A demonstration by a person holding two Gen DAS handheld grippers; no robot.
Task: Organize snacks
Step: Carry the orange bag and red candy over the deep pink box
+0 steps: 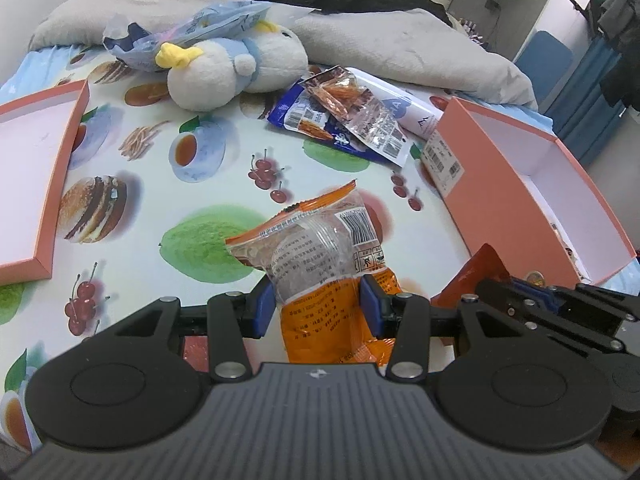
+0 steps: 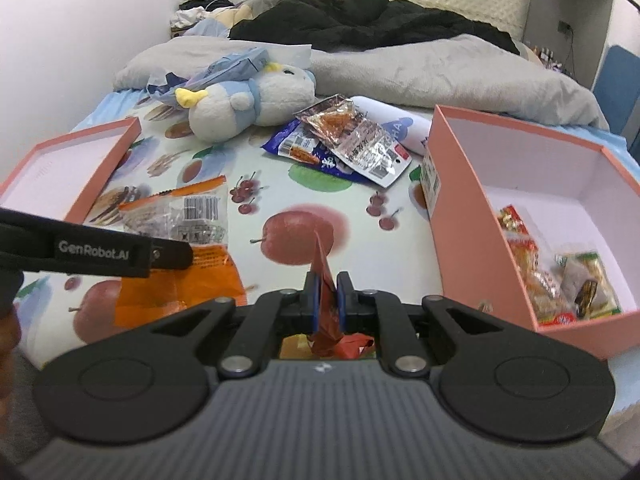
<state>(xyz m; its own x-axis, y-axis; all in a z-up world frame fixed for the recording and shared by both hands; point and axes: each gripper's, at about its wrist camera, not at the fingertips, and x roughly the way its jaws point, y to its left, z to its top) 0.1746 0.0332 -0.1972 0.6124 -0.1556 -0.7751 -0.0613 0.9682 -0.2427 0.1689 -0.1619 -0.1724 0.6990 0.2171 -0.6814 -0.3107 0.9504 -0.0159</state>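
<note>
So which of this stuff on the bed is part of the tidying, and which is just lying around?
Part of the job:
orange packet in the left tongs
red packet in the right tongs
pink box
loose snack pile

Lying about:
plush toy
grey blanket
black clothing

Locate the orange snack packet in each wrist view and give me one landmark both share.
Left wrist: orange snack packet sits bottom centre, clamped between the left gripper fingers.
Right wrist: same packet lies at left, partly behind the left gripper's arm.
Shared landmark: plush penguin at the back.
</note>
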